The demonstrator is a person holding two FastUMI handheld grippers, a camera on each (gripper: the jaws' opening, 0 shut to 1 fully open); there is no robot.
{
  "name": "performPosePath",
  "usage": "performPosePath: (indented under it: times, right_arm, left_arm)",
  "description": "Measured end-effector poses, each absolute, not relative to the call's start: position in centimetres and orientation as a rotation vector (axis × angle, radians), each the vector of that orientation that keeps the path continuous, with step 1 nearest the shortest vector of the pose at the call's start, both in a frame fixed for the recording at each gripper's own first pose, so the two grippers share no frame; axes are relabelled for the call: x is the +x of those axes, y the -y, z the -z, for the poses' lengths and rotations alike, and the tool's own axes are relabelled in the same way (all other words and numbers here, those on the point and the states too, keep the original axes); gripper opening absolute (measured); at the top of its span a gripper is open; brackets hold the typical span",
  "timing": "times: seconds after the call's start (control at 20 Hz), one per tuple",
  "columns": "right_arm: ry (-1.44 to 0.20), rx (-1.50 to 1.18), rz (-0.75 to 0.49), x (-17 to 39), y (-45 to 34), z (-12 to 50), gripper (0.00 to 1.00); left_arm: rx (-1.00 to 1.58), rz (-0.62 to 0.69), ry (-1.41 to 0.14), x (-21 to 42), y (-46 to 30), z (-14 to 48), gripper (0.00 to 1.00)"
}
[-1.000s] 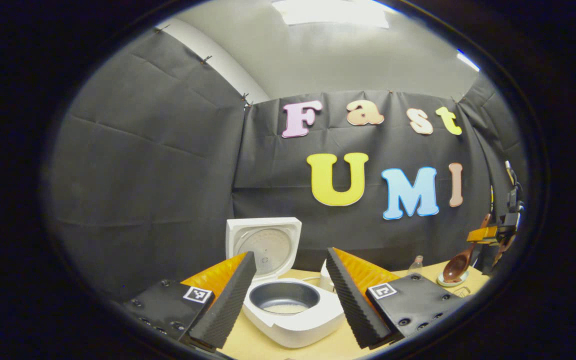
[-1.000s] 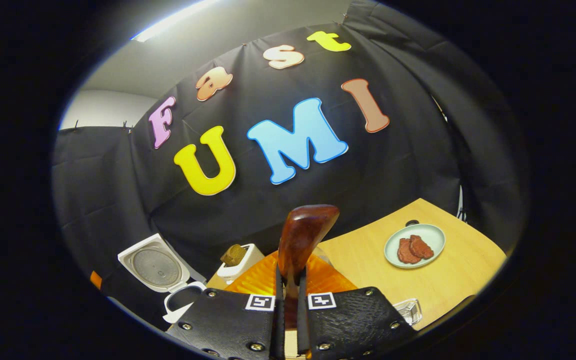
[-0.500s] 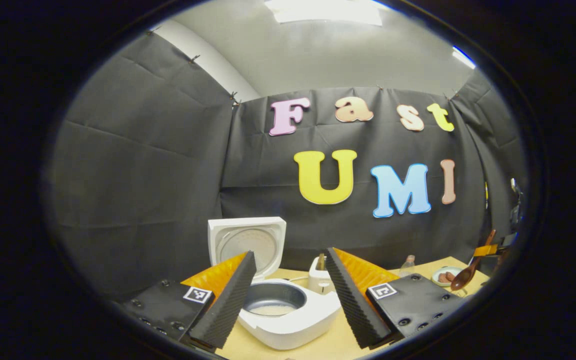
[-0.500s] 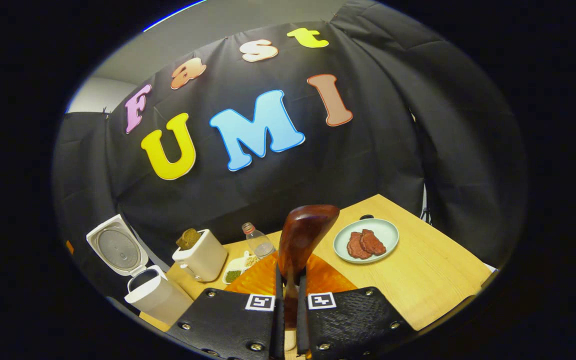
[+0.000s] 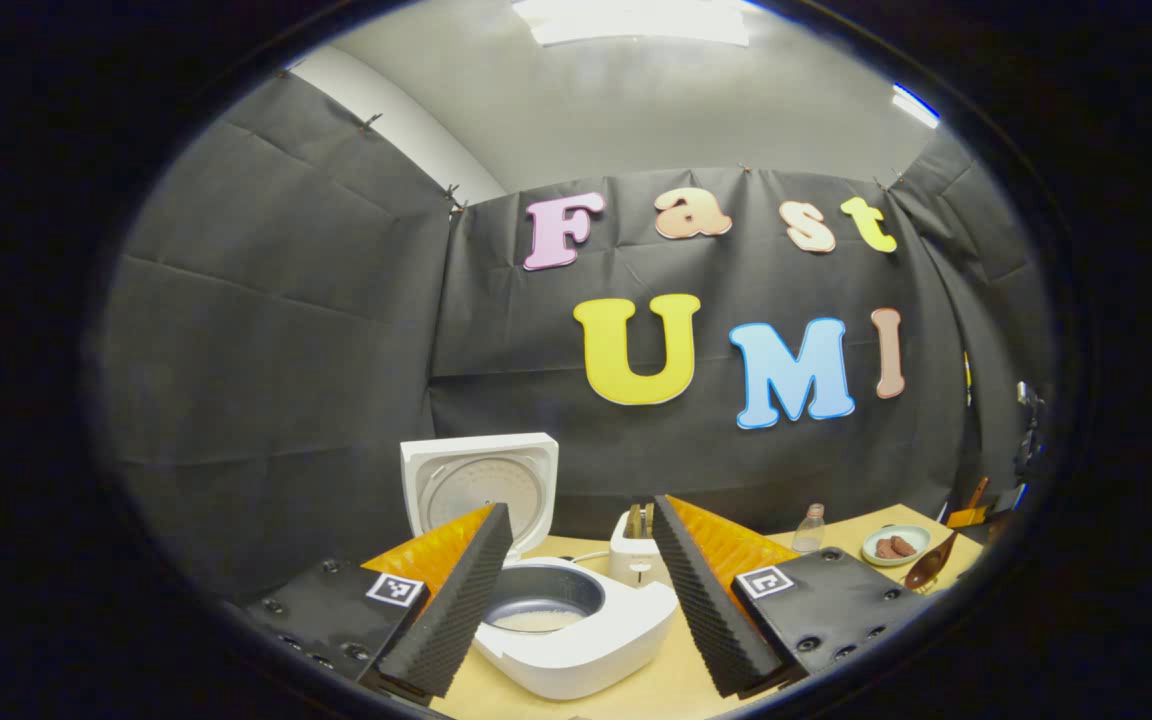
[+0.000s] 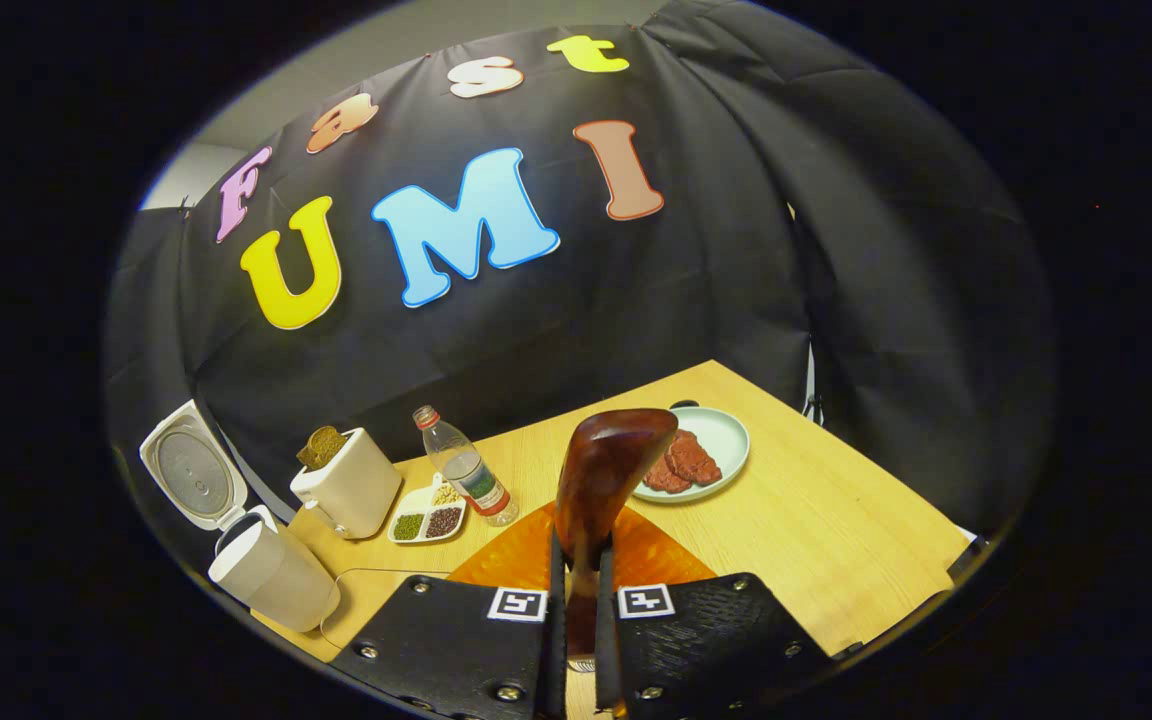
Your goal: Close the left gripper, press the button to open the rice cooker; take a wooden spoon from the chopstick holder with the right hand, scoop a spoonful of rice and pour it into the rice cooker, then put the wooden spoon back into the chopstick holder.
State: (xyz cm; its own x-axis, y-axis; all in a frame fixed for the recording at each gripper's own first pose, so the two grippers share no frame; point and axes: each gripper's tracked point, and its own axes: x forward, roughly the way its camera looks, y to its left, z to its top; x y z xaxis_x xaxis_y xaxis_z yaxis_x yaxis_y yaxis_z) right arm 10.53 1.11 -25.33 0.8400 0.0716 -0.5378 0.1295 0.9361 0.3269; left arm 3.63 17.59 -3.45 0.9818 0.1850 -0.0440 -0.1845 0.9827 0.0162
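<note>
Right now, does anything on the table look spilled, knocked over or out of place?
Nothing stands out. The rice cooker stands open with rice inside, and the bottle, toaster and plate sit upright on the table.

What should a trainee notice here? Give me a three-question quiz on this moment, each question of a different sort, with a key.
1. True or false: the rice cooker has its lid up.
2. What does the right hand-held gripper hold? A) the bottle B) the wooden spoon C) the plate
3. Fill in: the left hand-held gripper is ____.

Key:
1. True; the lid stands upright behind the pot.
2. B; both fingers press on the wooden spoon, bowl upward. The bottle and plate sit on the table.
3. Open, holding nothing.
</note>
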Motion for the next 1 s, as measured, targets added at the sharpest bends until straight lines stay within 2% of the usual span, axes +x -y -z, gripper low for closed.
performPosePath:
  times: [0.05, 0.25, 0.4, 0.45, 0.5, 0.6, 0.75, 1.0]
  right_arm:
    - [-0.586, 0.377, 0.036, 10.5, -1.0, 25.9, 0.11]
    - [-0.602, 0.481, 0.013, 10.2, -1.5, 26.5, 0.15]
    - [-0.572, 0.463, 0.035, 10.5, -0.6, 25.7, 0.31]
    - [-0.548, 0.45, 0.044, 10.5, -0.3, 24.8, 0.4]
    - [-0.523, 0.429, 0.053, 10.6, 0.2, 24.2, 0.62]
    - [-0.481, 0.367, 0.094, 10.5, 1.6, 22.7, 0.99]
    - [-0.434, 0.302, 0.118, 10.5, 2.4, 20.2, 0.98]
    - [-0.35, 0.277, 0.123, 10.0, 2.3, 15.9, 0.98]
  left_arm:
    - [0.017, -0.187, -0.046, 3.7, -17.7, 3.4, 0.98]
    - [0.018, -0.186, -0.042, 4.0, -18.0, 3.3, 0.95]
    - [0.018, -0.182, -0.041, 4.3, -18.2, 3.3, 0.95]
    - [0.015, -0.18, -0.039, 4.3, -18.1, 3.3, 0.95]
    - [0.012, -0.178, -0.037, 4.4, -18.2, 3.3, 0.95]
    - [0.009, -0.18, -0.041, 4.6, -18.5, 3.3, 0.98]
    - [0.006, -0.182, -0.042, 5.2, -18.8, 3.5, 0.95]
    - [0.049, -0.213, -0.036, 7.9, -20.9, 2.6, 0.98]
